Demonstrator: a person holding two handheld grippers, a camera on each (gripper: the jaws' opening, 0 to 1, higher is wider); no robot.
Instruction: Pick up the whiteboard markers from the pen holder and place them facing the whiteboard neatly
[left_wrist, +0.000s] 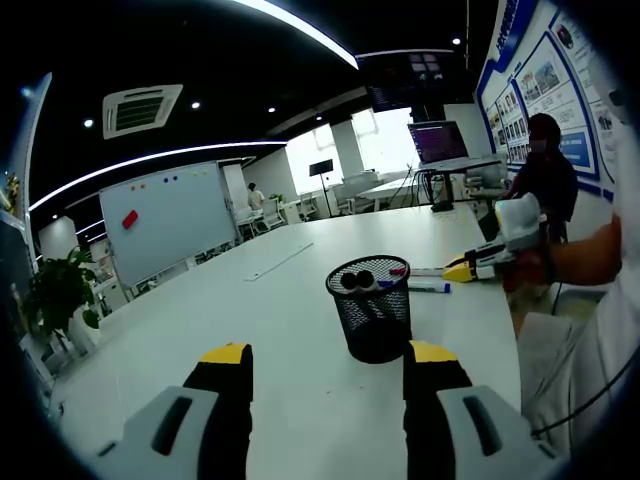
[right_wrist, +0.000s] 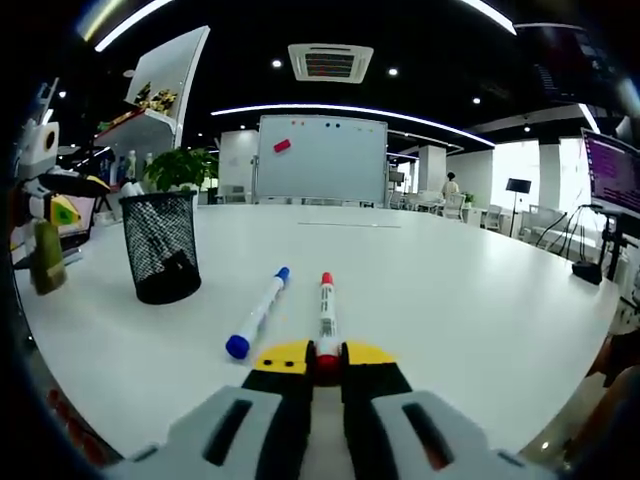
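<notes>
The right tongs (right_wrist: 318, 357), clamped on the red-capped whiteboard marker (right_wrist: 325, 312), lay it beside the blue-capped marker (right_wrist: 258, 312) on the white desk (right_wrist: 470, 300); releasing comes next. The left tongs (left_wrist: 327, 362) wait apart before the black mesh pen holder (left_wrist: 372, 308).

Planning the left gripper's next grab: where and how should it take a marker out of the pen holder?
Grip a marker's exposed end above the pen holder rim, coming from above. Only the ends poke out; the mesh wall blocks any side approach. The left gripper is open and short of the holder, so it likely needs lifting first.

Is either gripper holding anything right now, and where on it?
The right gripper is shut on the red marker, at its near end; the marker lies on the table. The left gripper is open, holding nothing.
</notes>
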